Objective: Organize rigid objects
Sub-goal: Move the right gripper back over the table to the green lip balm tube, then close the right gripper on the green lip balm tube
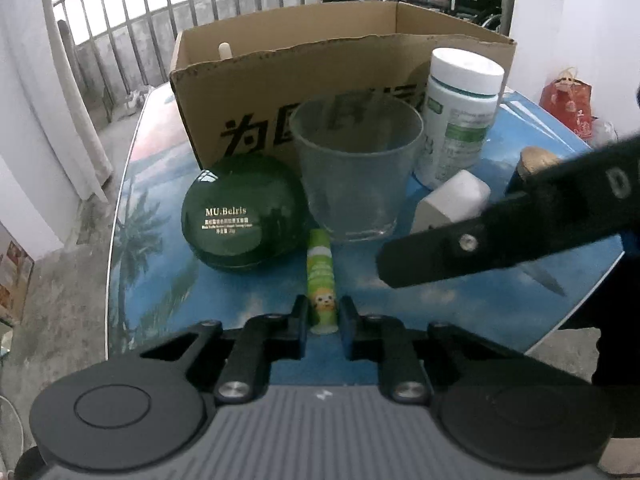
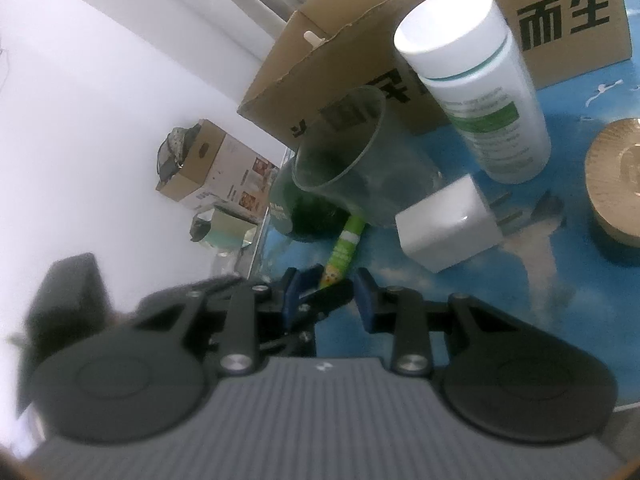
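A small green tube (image 1: 321, 280) with a cartoon face lies on the blue tabletop (image 1: 160, 272), and my left gripper (image 1: 325, 314) is shut on its near end. Behind the tube stand a dark green round jar (image 1: 240, 220), a clear glass cup (image 1: 356, 168), a white bottle (image 1: 460, 120) with a green label and a white charger plug (image 1: 452, 200). An open cardboard box (image 1: 320, 80) stands at the back. One black finger (image 1: 460, 248) of my right gripper reaches in from the right above the table. In the right wrist view my right gripper (image 2: 328, 300) hovers open just over the left gripper's fingers and the tube (image 2: 344, 248).
A gold-lidded jar (image 2: 616, 184) sits at the right of the table beside the charger (image 2: 440, 224). The table's curved edge drops to a concrete floor on the left. A railing and white walls lie beyond, with cartons on the floor (image 2: 208, 168).
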